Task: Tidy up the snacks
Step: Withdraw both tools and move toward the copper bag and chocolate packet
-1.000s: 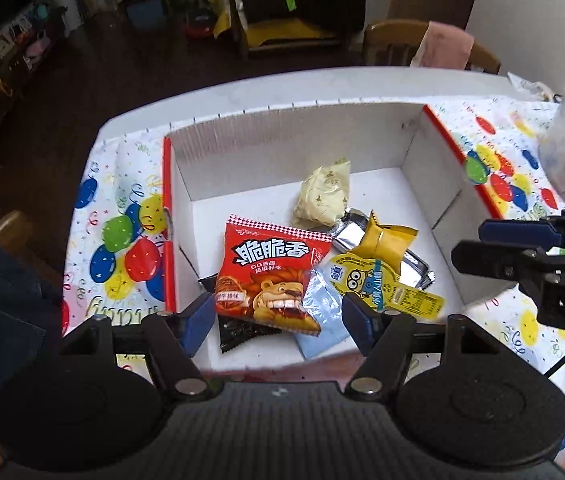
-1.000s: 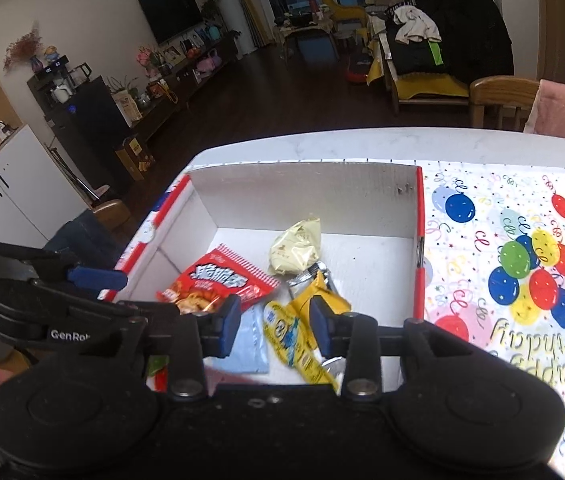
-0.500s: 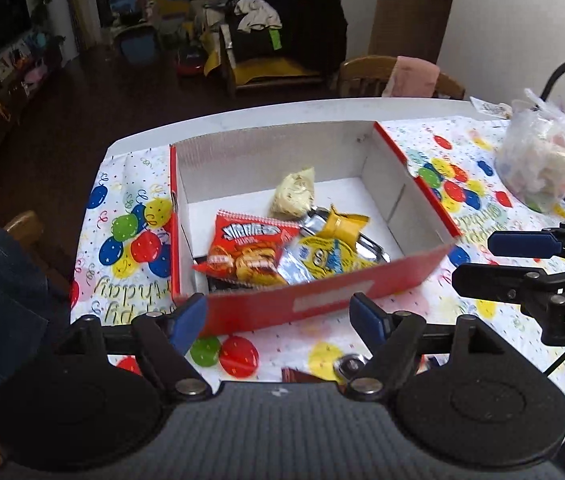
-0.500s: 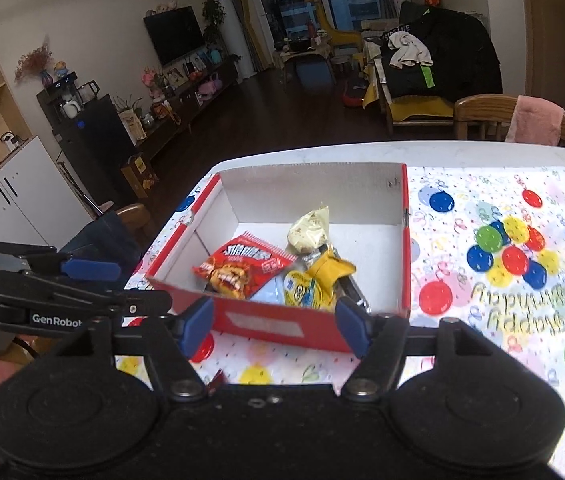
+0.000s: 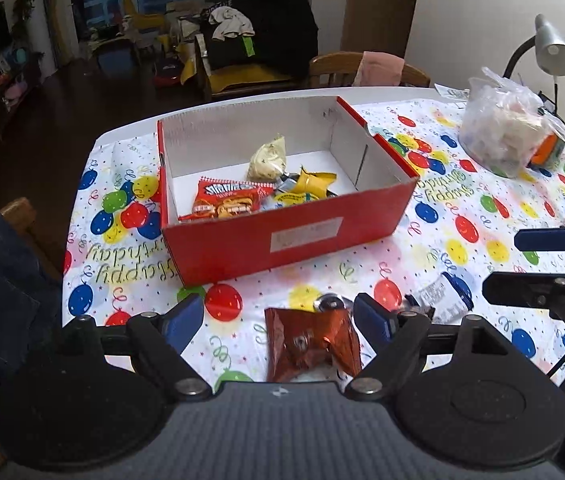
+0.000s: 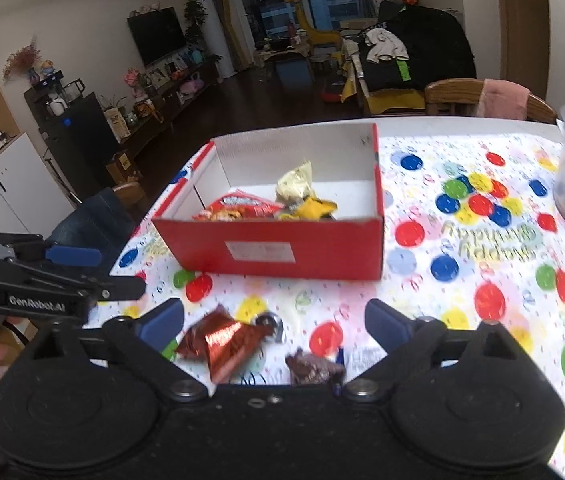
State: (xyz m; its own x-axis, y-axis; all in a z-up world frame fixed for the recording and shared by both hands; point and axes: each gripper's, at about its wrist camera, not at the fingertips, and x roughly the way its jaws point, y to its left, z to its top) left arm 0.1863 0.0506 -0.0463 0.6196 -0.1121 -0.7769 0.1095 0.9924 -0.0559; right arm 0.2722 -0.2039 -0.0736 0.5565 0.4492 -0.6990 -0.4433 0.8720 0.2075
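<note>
Red box, white inside, holds snack packets; tablecloth at 3 o'clock reads "Happy Birthday". Left gripper and right gripper: jaws wide after opening further, gripping nothing.

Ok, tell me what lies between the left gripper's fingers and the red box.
Left wrist view: the copper foil packet lies between the open left gripper fingers; beyond it, bare tablecloth reaches the red box.

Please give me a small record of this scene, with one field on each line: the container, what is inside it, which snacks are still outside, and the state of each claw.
container: red box, open top, on the balloon tablecloth
inside box: red snack bag, yellow packet, pale pouch
outside box: brown foil packet, blue-white packet, both on the cloth in front of the box
left claw: open, holds nothing, jaws have just been opening
right claw: open, holds nothing, jaws have just been opening
</note>
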